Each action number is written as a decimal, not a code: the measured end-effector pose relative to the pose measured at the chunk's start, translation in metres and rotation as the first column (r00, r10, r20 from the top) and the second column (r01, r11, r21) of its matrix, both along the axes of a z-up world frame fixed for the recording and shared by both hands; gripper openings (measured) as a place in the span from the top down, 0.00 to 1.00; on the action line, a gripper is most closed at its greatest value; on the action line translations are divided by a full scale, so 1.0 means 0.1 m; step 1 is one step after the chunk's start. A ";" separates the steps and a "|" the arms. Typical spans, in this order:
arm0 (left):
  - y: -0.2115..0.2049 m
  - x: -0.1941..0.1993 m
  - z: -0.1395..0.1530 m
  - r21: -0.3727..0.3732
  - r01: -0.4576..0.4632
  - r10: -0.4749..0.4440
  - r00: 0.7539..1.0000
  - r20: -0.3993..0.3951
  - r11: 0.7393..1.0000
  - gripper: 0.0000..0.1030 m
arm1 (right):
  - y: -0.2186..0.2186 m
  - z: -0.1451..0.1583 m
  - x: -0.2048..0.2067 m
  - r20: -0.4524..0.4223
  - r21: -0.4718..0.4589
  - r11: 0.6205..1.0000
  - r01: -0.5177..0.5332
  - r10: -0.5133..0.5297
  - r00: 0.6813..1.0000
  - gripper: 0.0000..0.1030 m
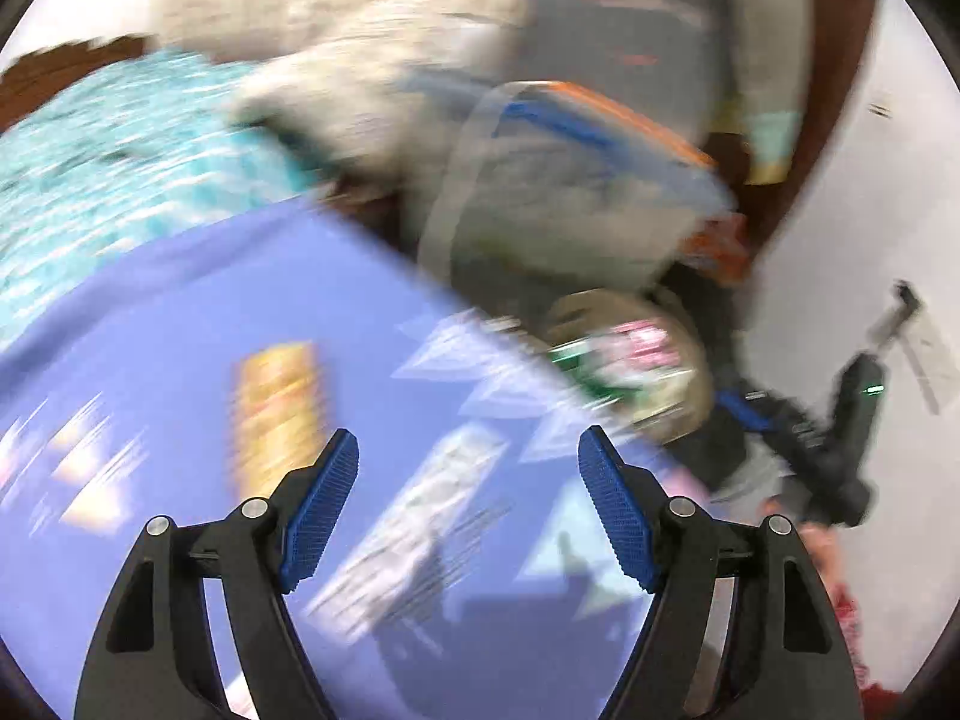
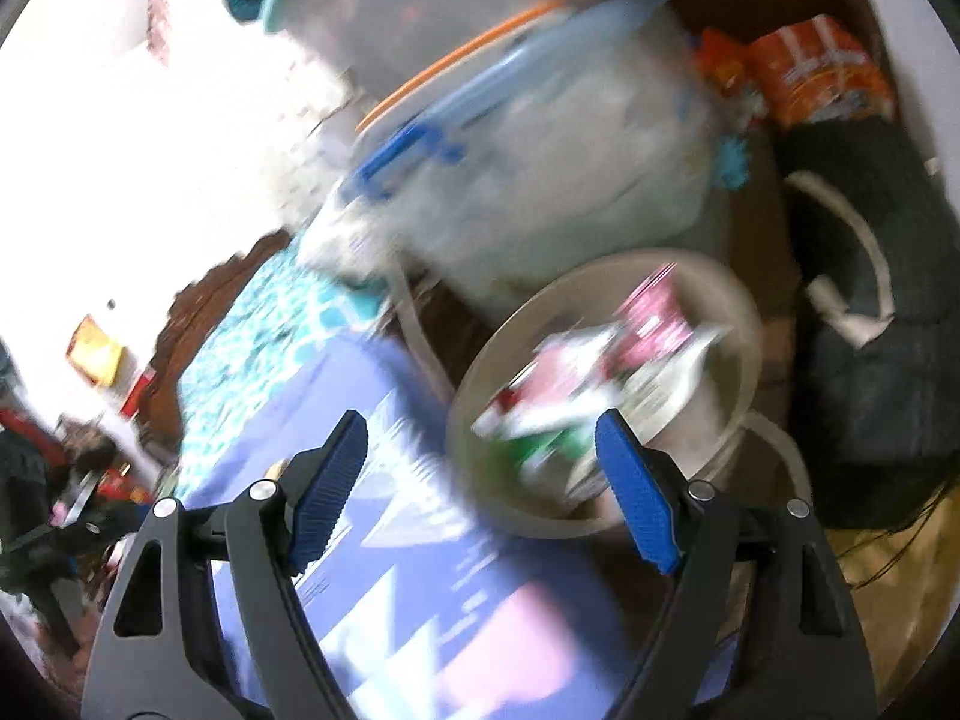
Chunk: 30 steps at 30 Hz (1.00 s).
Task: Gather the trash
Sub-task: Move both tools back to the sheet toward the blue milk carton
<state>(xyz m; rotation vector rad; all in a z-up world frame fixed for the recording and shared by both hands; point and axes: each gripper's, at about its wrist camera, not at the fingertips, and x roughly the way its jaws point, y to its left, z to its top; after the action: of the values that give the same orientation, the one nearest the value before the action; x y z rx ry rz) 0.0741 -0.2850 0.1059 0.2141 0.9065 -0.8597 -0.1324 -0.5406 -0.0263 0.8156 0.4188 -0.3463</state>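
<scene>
Both views are strongly blurred, so small details cannot be read. The left gripper (image 1: 468, 450) hangs over a purple cloth (image 1: 180, 312) with pale triangle shapes, and its fingers are wide apart with nothing between them. Two pieces of trash lie on this cloth: a yellow wrapper (image 1: 279, 402) just ahead of the left finger and slightly to its left, and a pale silver wrapper (image 1: 420, 516) between the two fingers and closer to the camera. The yellow wrapper has its long axis running away from the camera, nearly in line with the fingers; the silver wrapper lies diagonally, from lower left to upper right. The right gripper (image 2: 480, 450) is also spread open and empty. Ahead of it and slightly to the right stands a round beige bin (image 2: 735, 324), beside the edge of the purple cloth, and inside it are some pink, white and green packets (image 2: 600, 378). In the left view the same bin (image 1: 690, 354) is to the upper right, past the cloth edge. I judge that the left gripper is the nearer one for both wrappers, because they lie directly under and in front of it, while the right gripper points toward the bin. I cannot tell whether the cloth covers a bed or a worktop.
</scene>
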 end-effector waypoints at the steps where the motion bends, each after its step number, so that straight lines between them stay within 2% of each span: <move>1: 0.27 0.00 -0.04 0.015 -0.050 0.050 0.999 -0.004 0.999 0.30 | 0.15 -0.02 0.07 -0.004 0.003 0.999 -0.035 0.035 0.999 0.25; 6: 1.29 -0.08 -0.29 0.040 -0.212 0.214 0.975 -0.053 0.976 0.30 | 1.03 -0.12 0.41 -0.062 -0.007 0.975 -0.223 0.222 0.973 0.35; 8: 1.52 -0.15 -0.40 0.055 -0.243 0.246 0.968 -0.054 0.968 0.30 | 1.36 -0.20 0.52 -0.089 0.001 0.958 -0.287 0.286 0.954 0.42; 11: 1.79 -0.26 -0.53 0.078 -0.280 0.283 0.959 -0.029 0.957 0.30 | 1.76 -0.31 0.63 -0.129 0.019 0.928 -0.371 0.370 0.920 0.48; 13: 1.91 -0.32 -0.59 0.086 -0.300 0.302 0.953 -0.012 0.950 0.30 | 1.94 -0.38 0.68 -0.156 0.022 0.912 -0.410 0.408 0.900 0.48; 18: 2.20 -0.41 -0.70 0.092 -0.345 0.344 0.938 0.028 0.934 0.30 | 2.29 -0.37 0.75 -0.197 -0.014 0.893 -0.450 0.439 0.877 0.48; 24: 2.39 -0.43 -0.74 0.105 -0.385 0.378 0.923 0.075 0.917 0.30 | 2.56 -0.20 0.82 -0.216 -0.048 0.863 -0.503 0.483 0.849 0.48; 27: 2.48 -0.44 -0.74 0.114 -0.406 0.396 0.912 0.106 0.907 0.29 | 2.81 -0.07 0.84 -0.238 -0.100 0.828 -0.552 0.519 0.821 0.48; 30: 2.57 -0.42 -0.72 0.114 -0.426 0.413 0.902 0.121 0.897 0.27 | 3.06 -0.01 0.94 -0.236 -0.112 0.791 -0.602 0.567 0.789 0.48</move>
<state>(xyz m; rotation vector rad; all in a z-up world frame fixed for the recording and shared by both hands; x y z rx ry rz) 0.0318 -0.0284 0.0335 0.1671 0.8813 -0.3809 -0.0383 -0.2345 -0.0275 0.4354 0.7864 0.1282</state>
